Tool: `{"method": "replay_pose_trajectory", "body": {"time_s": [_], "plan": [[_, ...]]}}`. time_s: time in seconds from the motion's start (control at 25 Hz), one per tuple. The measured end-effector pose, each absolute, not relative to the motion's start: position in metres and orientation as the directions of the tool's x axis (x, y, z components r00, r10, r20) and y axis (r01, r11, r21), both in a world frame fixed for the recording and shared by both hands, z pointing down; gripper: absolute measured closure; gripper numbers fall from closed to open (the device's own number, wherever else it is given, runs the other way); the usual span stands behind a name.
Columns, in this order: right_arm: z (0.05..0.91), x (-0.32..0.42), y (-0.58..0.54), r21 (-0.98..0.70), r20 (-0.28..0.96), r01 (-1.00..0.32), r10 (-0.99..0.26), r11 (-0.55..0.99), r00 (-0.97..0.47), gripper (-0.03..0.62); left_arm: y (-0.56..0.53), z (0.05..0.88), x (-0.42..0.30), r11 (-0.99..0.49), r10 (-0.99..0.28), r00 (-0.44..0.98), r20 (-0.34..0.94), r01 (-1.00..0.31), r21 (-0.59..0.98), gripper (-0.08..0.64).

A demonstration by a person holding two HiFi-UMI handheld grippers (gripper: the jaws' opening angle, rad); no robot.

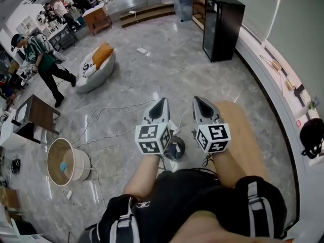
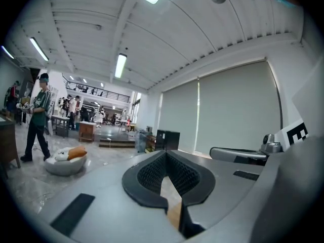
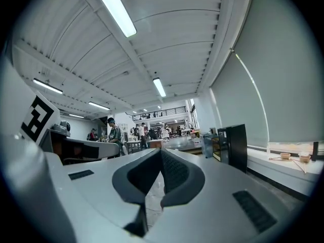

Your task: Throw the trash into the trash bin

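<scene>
In the head view my two grippers are held up side by side, pointing ahead over the grey marble floor. The left gripper (image 1: 162, 102) (image 2: 166, 153) is shut with nothing between its jaws. So is the right gripper (image 3: 161, 150), a hand's width to its right (image 1: 197, 99). A round, light-coloured bin (image 1: 65, 161) stands on the floor at the lower left, with something blue inside. Far ahead on the floor lies a small white scrap (image 1: 142, 50). A dark round object (image 1: 175, 147) sits on the floor below the grippers.
A person in a green striped shirt (image 1: 43, 65) walks at the left, near a brown table (image 1: 36, 114). A white seat with an orange cushion (image 1: 96, 67), loose cables (image 1: 109, 120), a black cabinet (image 1: 223, 27) and a wooden tabletop (image 1: 245, 133) surround me.
</scene>
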State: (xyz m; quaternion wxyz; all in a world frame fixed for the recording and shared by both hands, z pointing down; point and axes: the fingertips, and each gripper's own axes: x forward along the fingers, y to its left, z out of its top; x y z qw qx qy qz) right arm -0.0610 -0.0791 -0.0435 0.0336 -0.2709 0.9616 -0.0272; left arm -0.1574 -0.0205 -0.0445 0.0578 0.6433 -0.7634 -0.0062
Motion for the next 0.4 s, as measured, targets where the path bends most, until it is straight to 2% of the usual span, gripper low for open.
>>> {"method": "replay_pose_trajectory", "body": {"time_s": [0.4], "plan": [[-0.0446,-0.0505,-0.0815,-0.058,-0.046,-0.515,-0.517,0.855,-0.855,0.581,-0.0192,-0.0499,-0.1466,0.176,-0.982,-0.17,0.078,-0.981,0.083,0.548]]}}
